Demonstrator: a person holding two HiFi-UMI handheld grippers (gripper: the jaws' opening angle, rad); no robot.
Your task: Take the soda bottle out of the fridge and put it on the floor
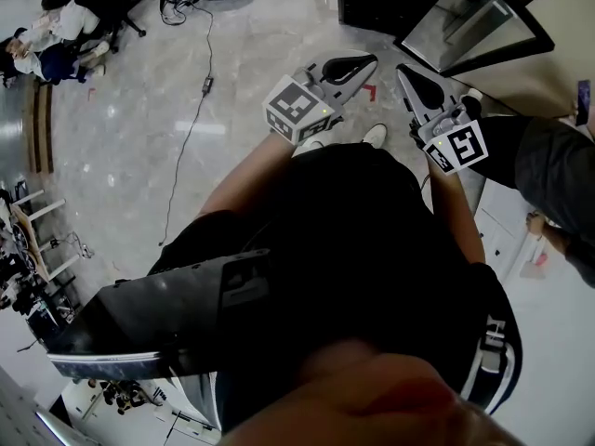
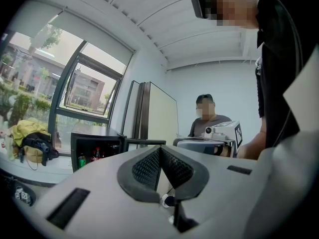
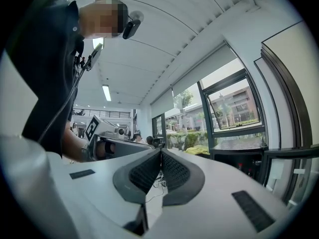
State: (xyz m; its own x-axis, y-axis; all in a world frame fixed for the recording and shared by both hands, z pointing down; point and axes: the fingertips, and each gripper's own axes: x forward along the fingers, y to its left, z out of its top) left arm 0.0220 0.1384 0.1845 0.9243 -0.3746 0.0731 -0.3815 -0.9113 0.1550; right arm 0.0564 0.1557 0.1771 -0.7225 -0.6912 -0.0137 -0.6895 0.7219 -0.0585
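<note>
I've got both tools pinched narrow on nothing, left gripper (image 1: 349, 67) and right gripper (image 1: 418, 86) level side by side; I judge there's nothing to grab yet. The soda bottle (image 2: 96, 154) sits inside the open fridge (image 2: 74, 151), around my 12 o'clock

Soda bottle (image 2: 97, 154) upright, inside open fridge (image 2: 73, 151)

Bright window (image 2: 82, 91) daylight; fisheye edges dark, bent; floor (image 1: 200, 126) glare.

black shirt (image 1: 353, 240), white-striped sleeve (image 1: 491, 356)
</note>
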